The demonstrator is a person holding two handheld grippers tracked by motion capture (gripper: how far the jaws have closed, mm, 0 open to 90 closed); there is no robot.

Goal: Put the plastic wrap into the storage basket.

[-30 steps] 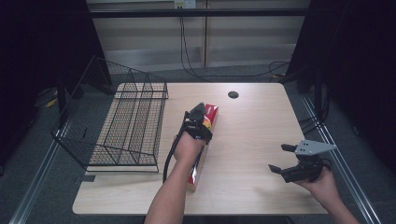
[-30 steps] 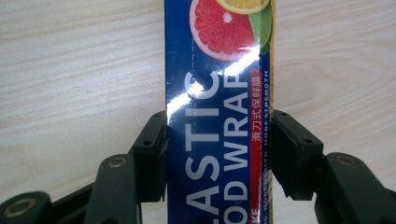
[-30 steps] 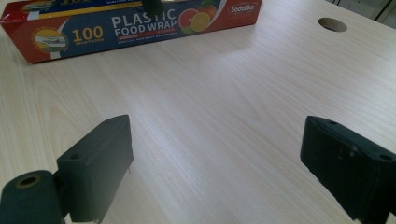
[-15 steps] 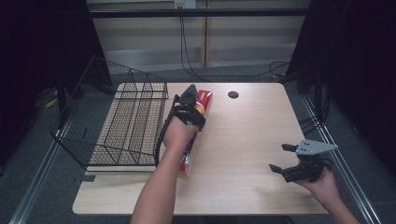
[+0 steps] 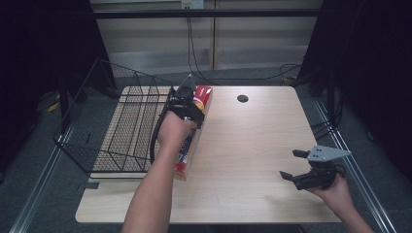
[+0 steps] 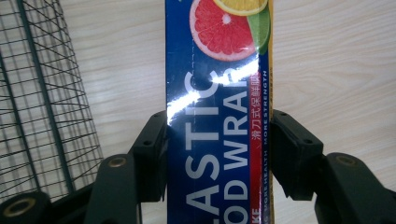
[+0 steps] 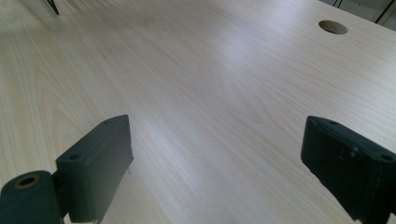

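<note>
The counter (image 5: 252, 145) is the biggest thing here. It is pale wood, and it has a small round hole (image 5: 242, 98) near its far edge.

A black wire basket (image 5: 121, 126) sits on the left end of the counter. One of its sides leans out past the counter's left edge.

The long box of plastic food wrap (image 5: 194, 131) is just to the right of the wire basket. It is blue and red, with a pink grapefruit slice and a bit of lime drawn on it. Its far end is lifted higher than its near end, so the box is tilted. From above it is hard to tell if the near end touches the counter.

The left gripper (image 5: 186, 103) is next to the basket too, at the far part of the box. Its fingers (image 6: 152, 154) are clamped on the two long sides of the box, one on each side.

The right gripper (image 5: 296, 165) is well away from the basket, over the near right corner of the counter. Its fingers (image 7: 100, 163) are wide apart, with bare wood between them.
</note>
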